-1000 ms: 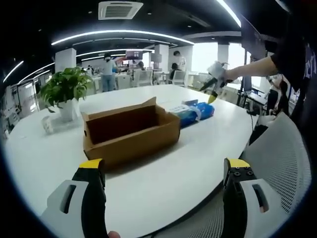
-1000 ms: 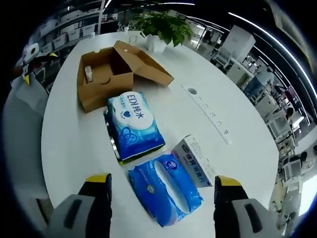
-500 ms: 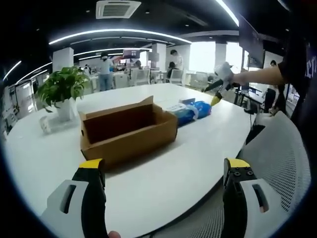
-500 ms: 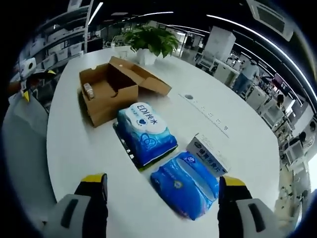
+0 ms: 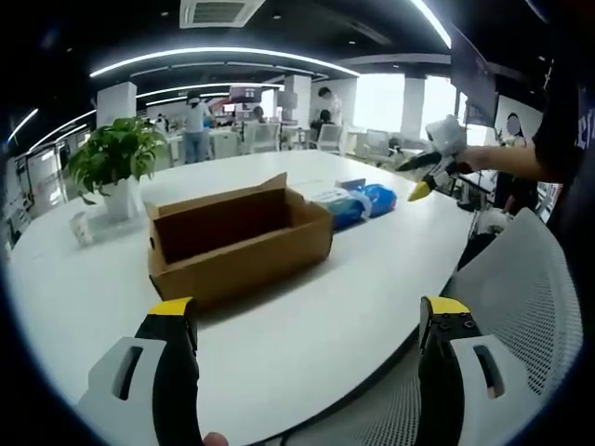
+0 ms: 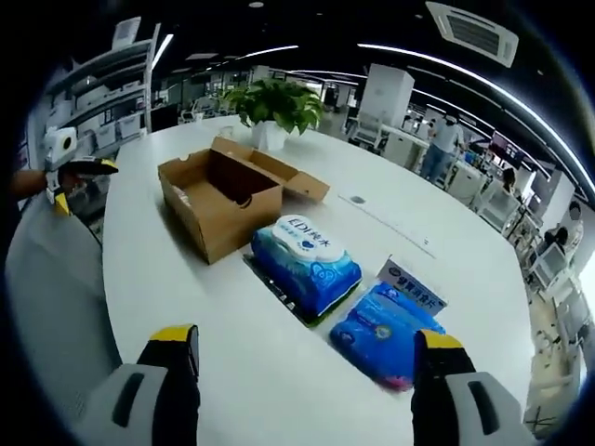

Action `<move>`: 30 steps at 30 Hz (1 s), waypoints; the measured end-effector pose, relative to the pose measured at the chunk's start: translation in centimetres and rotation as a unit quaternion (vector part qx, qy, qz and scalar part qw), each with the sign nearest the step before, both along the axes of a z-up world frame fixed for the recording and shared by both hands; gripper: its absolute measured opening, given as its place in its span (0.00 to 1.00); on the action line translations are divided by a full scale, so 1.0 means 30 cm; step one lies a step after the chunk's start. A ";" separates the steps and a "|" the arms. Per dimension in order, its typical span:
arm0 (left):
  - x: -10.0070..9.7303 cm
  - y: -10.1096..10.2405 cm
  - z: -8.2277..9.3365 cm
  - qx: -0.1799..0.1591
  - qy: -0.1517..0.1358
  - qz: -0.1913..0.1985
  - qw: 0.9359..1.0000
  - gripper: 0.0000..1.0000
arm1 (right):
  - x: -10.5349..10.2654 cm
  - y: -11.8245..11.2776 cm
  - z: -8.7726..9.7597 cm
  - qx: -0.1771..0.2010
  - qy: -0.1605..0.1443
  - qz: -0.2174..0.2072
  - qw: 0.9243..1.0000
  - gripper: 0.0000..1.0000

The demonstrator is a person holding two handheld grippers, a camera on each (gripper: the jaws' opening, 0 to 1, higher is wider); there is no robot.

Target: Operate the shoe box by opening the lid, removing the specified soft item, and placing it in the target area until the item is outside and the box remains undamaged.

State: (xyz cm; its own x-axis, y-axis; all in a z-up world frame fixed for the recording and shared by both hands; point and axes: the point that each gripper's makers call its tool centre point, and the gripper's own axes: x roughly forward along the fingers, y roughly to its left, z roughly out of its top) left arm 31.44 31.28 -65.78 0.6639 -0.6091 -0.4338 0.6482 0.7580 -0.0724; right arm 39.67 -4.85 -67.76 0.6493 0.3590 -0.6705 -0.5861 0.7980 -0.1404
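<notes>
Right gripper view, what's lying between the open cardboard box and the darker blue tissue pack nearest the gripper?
In the right gripper view, a light blue wipes pack lies between the cardboard box and the darker blue tissue pack.

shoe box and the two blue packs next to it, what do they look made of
The shoe box looks like plain brown cardboard, matte, with raw folded flaps and an open lid. The larger blue pack and the darker blue pack seem to be soft plastic film: both are glossy, puffy and creased, with printed labels. What they contain cannot be told.
</notes>
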 end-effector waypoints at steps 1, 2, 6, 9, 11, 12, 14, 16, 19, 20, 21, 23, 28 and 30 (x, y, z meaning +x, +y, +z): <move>0.002 0.000 0.001 0.000 0.000 0.000 1.000 0.99 | -0.004 0.001 0.001 0.001 0.000 -0.002 1.000 0.96; 0.002 -0.001 0.001 0.001 0.001 -0.001 1.000 0.99 | -0.013 0.005 0.007 0.005 -0.003 -0.009 1.000 0.96; 0.016 0.002 0.006 -0.002 0.003 0.000 1.000 0.99 | -0.045 0.027 0.021 0.019 -0.009 -0.017 1.000 0.96; 0.033 0.000 0.014 -0.004 0.004 0.000 1.000 0.99 | -0.075 0.045 0.027 0.029 -0.014 -0.027 0.999 0.95; 0.042 -0.005 0.020 -0.007 0.005 0.000 1.000 0.99 | -0.089 0.052 0.028 0.036 -0.015 -0.037 0.999 0.95; 0.048 -0.008 0.022 -0.007 0.005 0.000 1.000 0.99 | -0.094 0.056 0.030 0.040 -0.016 -0.040 0.998 0.95; 0.058 -0.007 0.025 -0.009 0.007 0.001 1.000 0.99 | -0.105 0.063 0.031 0.044 -0.018 -0.046 0.998 0.95; 0.067 -0.006 0.030 -0.013 0.009 0.003 1.000 0.99 | -0.120 0.074 0.029 0.044 -0.019 -0.049 0.998 0.95; 0.093 -0.004 0.045 -0.020 0.009 0.008 1.000 0.98 | -0.142 0.090 0.028 0.039 -0.020 -0.046 0.998 0.95; 0.101 -0.005 0.049 -0.020 0.009 0.008 1.000 0.97 | -0.149 0.095 0.030 0.041 -0.020 -0.046 0.998 0.95; 0.111 -0.004 0.053 -0.016 0.010 0.007 1.000 0.97 | -0.155 0.100 0.031 0.043 -0.021 -0.046 0.998 0.95; 0.130 -0.001 0.061 -0.004 0.005 0.002 1.000 0.97 | -0.169 0.111 0.032 0.044 -0.022 -0.047 0.998 0.95; 0.175 0.018 0.085 0.008 0.006 -0.002 1.000 0.93 | -0.191 0.120 0.042 0.055 -0.029 -0.059 0.996 0.95; 0.199 0.029 0.095 0.013 0.005 -0.002 1.000 0.93 | -0.204 0.127 0.038 0.049 -0.029 -0.059 0.997 0.95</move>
